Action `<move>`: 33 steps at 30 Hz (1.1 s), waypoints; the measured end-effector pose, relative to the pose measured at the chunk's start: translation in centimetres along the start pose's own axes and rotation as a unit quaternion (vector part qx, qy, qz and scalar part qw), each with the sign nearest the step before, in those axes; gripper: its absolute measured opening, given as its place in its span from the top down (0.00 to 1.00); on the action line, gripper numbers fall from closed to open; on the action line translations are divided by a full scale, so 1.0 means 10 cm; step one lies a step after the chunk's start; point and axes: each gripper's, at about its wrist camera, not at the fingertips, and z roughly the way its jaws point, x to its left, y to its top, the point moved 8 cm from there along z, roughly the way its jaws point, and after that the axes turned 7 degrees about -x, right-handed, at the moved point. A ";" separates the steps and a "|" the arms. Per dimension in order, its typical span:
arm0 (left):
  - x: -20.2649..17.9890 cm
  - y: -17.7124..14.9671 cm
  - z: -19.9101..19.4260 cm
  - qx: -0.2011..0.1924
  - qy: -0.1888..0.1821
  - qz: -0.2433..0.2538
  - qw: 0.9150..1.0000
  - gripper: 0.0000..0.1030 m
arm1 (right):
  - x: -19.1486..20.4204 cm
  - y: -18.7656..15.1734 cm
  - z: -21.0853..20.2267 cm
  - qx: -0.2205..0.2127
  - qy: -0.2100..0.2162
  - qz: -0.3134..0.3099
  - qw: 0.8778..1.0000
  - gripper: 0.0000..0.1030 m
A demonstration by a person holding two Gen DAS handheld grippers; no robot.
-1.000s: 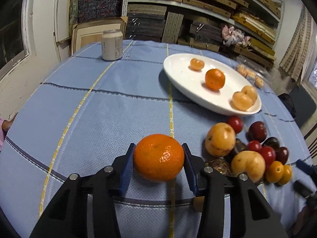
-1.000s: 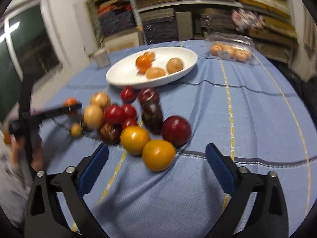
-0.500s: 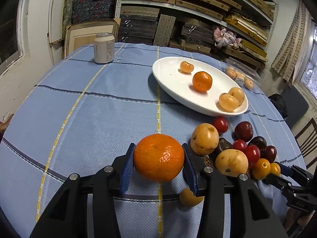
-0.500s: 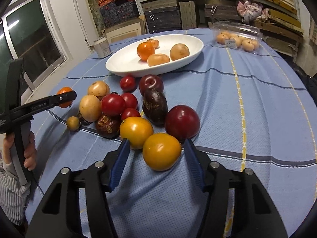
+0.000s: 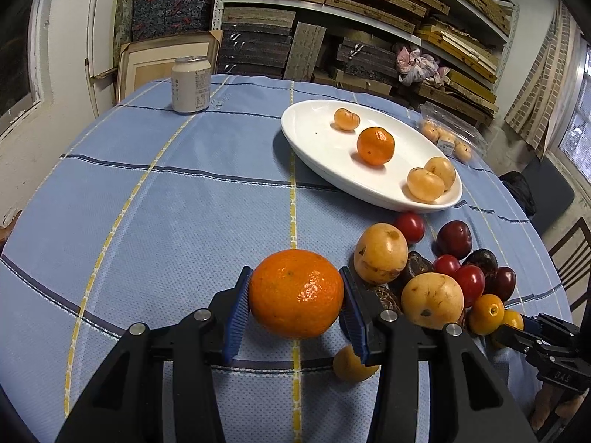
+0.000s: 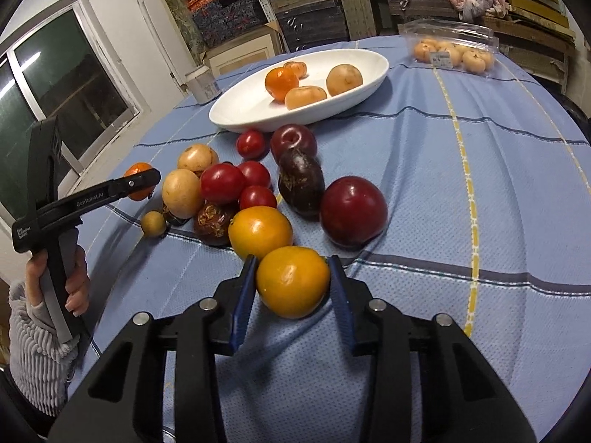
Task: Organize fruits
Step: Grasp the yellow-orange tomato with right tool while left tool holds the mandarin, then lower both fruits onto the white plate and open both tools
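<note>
Dimpled round mandarin (image 5: 296,292) pinched in left tool (image 5: 295,304); right tool (image 6: 292,288) closing around smooth yellow-orange fruit (image 6: 292,286).

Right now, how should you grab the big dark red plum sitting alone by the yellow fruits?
Grip the dark red plum across its round middle, pads on its two bare sides. I'd come from above on its open right side, since the purple fruit nearly touches its left side and yellow fruits crowd that way. It is smooth and round, so squeeze gently at the widest part.
</note>
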 end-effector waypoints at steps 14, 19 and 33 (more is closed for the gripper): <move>-0.05 0.20 -0.11 -0.024 -0.011 -0.008 1.000 0.55 | -0.12 0.32 -0.29 -0.055 0.002 0.043 0.998 0.64; -0.16 0.60 -0.11 -0.042 -0.008 0.010 0.999 0.55 | 0.01 0.99 -0.48 -0.103 0.000 0.016 0.995 0.64; -0.41 0.96 1.05 0.026 -0.003 0.060 0.998 0.55 | -0.30 2.00 1.18 0.008 -0.049 0.006 0.999 0.64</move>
